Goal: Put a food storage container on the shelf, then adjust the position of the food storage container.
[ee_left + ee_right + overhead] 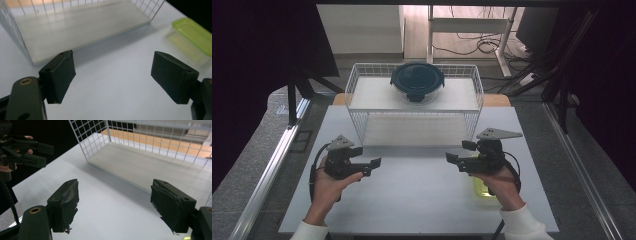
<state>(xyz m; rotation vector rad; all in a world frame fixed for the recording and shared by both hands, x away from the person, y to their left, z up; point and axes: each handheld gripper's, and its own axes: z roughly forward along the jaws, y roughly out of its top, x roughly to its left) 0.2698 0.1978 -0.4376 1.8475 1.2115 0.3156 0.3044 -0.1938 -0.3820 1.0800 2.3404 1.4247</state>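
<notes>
Hovering wide open and empty over the table [412, 190], the left gripper [373, 164] and right gripper [453, 159] flank a green-lidded container [192, 37] at near right, likely light, rigid, slippery plastic, best pinched across its sides.

Clear container with lime-green lid [192, 37], lying flat on white table, just beside right hand

A round lidded container [417, 82] sits on the wire rack [362, 79] behind a flat lidded box [192, 37] at the table's [412, 200] right.
</notes>
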